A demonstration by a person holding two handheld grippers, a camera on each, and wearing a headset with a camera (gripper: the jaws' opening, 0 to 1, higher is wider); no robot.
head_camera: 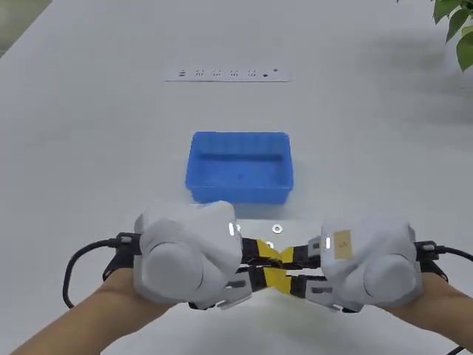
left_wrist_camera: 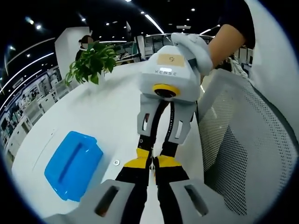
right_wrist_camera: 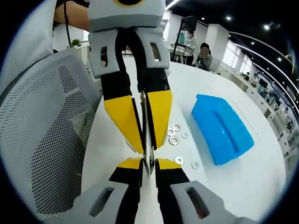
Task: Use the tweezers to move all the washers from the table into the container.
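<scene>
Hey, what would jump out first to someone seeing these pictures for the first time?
Nearest the person, the white left tool and white right tool meet tip to tip, with thin metal tweezers between their yellow-and-black jaws. Just beyond them a bright blue rectangular plastic container sits on the white table. Small metal washers lie scattered on the tabletop between it and the tools.

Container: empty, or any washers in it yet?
Looks empty: the head view shows bare blue floor inside the container; the washers lie on the table beside it.
</scene>
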